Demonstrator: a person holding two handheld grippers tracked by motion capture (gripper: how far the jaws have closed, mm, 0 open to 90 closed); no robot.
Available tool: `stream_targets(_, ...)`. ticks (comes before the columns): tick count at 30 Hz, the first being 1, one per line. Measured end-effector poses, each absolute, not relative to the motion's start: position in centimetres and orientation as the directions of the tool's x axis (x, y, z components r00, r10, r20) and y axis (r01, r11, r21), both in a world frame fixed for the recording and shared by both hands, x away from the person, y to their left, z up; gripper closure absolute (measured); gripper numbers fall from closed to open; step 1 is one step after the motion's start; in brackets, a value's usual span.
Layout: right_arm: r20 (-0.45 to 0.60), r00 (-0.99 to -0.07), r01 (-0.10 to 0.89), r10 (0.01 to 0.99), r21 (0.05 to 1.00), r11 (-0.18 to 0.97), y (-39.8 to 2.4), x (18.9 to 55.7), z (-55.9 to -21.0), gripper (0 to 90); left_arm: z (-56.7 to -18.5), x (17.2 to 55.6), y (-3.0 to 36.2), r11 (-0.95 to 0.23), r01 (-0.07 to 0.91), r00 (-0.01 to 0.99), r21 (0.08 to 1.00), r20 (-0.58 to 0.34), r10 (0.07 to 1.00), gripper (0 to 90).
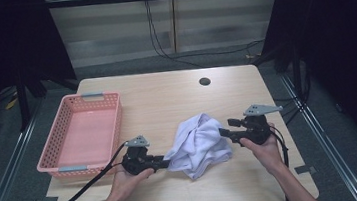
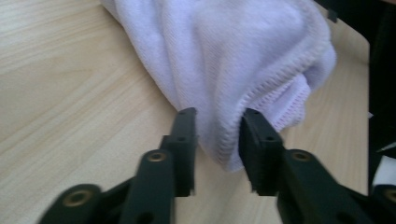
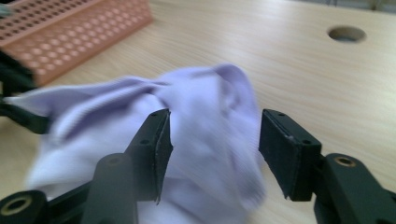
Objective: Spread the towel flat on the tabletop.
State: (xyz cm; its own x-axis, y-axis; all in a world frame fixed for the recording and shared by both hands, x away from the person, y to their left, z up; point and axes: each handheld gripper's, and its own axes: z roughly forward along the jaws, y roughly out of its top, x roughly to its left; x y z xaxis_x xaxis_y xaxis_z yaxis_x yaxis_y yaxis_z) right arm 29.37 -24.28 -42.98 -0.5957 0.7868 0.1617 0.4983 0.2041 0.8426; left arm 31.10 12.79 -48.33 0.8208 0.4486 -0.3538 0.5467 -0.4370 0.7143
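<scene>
A crumpled white towel (image 1: 198, 143) lies in a heap on the wooden table (image 1: 165, 92) between the two hands. My left gripper (image 1: 165, 161) points right at the towel's lower left edge. In the left gripper view a hemmed fold of the towel (image 2: 233, 56) lies between the jaws of this gripper (image 2: 218, 135), which stand apart without squeezing it. My right gripper (image 1: 223, 128) points left at the towel's right side. Its jaws stand wide apart (image 3: 215, 149), with the towel (image 3: 201, 93) behind and below them, and nothing is pinched.
A pink perforated basket (image 1: 50, 139) stands empty at the table's left, its wall (image 3: 70, 32) also seen in the right gripper view. A round cable hole (image 1: 204, 81) sits near the far edge. A black cable (image 1: 85, 188) trails from the left gripper toward the front edge.
</scene>
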Motion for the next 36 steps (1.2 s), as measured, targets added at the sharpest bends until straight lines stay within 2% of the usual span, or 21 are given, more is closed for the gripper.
stream_targets(1,0.16,-0.636,0.472,0.755,0.855,0.217,-23.3,28.7,-42.4,44.0,-48.5,31.4,12.5,-0.438,0.544,0.82,0.716,-0.345,0.456,60.0)
stream_targets(2,0.16,-0.636,0.472,0.755,0.855,0.217,-23.3,28.7,-42.4,44.0,-48.5,31.4,12.5,-0.438,0.544,0.82,0.716,-0.345,0.456,59.8)
stream_targets(3,0.16,-0.684,0.461,0.712,0.851,0.252,-21.5,28.4,-42.4,45.3,-48.5,31.6,12.2,-0.434,0.544,0.822,0.718,-0.352,0.447,63.8)
stream_targets(5,0.159,-0.699,0.461,0.698,0.846,0.269,-20.9,28.4,-42.5,46.2,-48.5,31.7,12.1,-0.428,0.544,0.824,0.721,-0.363,0.436,72.9)
stream_targets(6,0.161,-0.717,0.461,0.679,0.839,0.288,-20.0,28.5,-42.7,46.4,-48.4,31.8,11.9,-0.423,0.547,0.827,0.722,-0.387,0.407,72.9)
stream_targets(7,0.171,-0.732,0.467,0.66,0.831,0.302,-19.0,28.7,-43.1,46.7,-48.2,31.8,11.8,-0.421,0.538,0.832,0.73,-0.383,0.401,77.8)
stream_targets(8,0.171,-0.743,0.47,0.648,0.822,0.321,-17.6,28.9,-43.5,42.9,-48.0,31.7,11.7,-0.41,0.532,0.834,0.741,-0.372,0.408,82.0)
stream_targets(11,0.169,-0.768,0.464,0.618,0.812,0.354,-15.8,29.4,-44.3,42.9,-47.2,31.5,11.7,-0.374,0.533,0.836,0.759,-0.406,0.368,83.7)
stream_targets(15,0.163,-0.779,0.467,0.606,0.795,0.386,-14.8,29.9,-45.3,41.4,-47.0,31.3,11.7,-0.373,0.523,0.844,0.766,-0.404,0.353,84.1)
stream_targets(17,0.143,-0.786,0.466,0.602,0.777,0.424,-14.3,30.2,-46.3,44.2,-46.7,31.3,11.9,-0.353,0.52,0.845,0.777,-0.408,0.347,84.2)
stream_targets(19,0.097,-0.78,0.457,0.618,0.763,0.457,-14.0,30.1,-46.9,62.2,-46.1,31.3,12.3,-0.327,0.516,0.845,0.792,-0.408,0.347,84.3)
stream_targets(21,0.109,-0.761,0.463,0.64,0.782,0.417,-14.8,30.1,-46.4,77.6,-45.4,31.3,12.8,-0.31,0.508,0.846,0.804,-0.397,0.356,84.7)
stream_targets(24,0.13,-0.738,0.464,0.662,0.81,0.358,-16.1,30.2,-45.1,78.2,-43.9,31.7,14.0,-0.251,0.5,0.834,0.829,-0.384,0.396,85.1)
stream_targets(26,0.147,-0.702,0.453,0.697,0.847,0.278,-18.8,30.6,-42.6,78.6,-42.4,31.9,15.4,-0.192,0.483,0.829,0.854,-0.376,0.414,85.2)
stream_targets(36,0.108,-0.548,0.439,0.829,0.881,0.176,-26.8,32.9,-37.2,79.2,-38.7,31.6,19.8,-0.083,0.435,0.803,0.897,-0.344,0.487,85.5)
